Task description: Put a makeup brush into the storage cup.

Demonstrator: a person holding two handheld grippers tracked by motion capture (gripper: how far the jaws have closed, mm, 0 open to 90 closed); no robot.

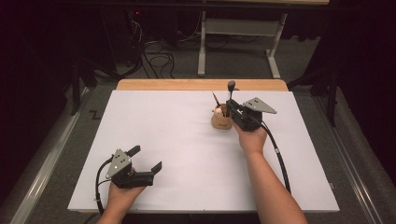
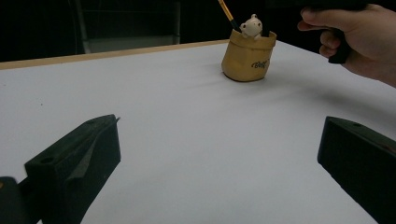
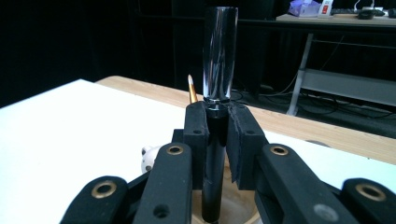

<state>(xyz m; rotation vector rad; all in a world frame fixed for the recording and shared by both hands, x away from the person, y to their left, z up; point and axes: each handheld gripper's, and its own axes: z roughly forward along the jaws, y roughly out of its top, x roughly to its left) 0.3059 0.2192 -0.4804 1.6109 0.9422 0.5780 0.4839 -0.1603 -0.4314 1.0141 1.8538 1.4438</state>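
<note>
The right hand-held gripper (image 3: 217, 123) is clamping a pen (image 3: 218, 70) upright, directly over the cup (image 1: 221, 122); the left hand-held gripper (image 1: 145, 158) is resting open, far off.

We note the left gripper (image 1: 145, 159) resting low with jaws spread wide, and the right gripper (image 1: 232, 105) held forward, jaws clamped nearly together, forearm extended.
</note>
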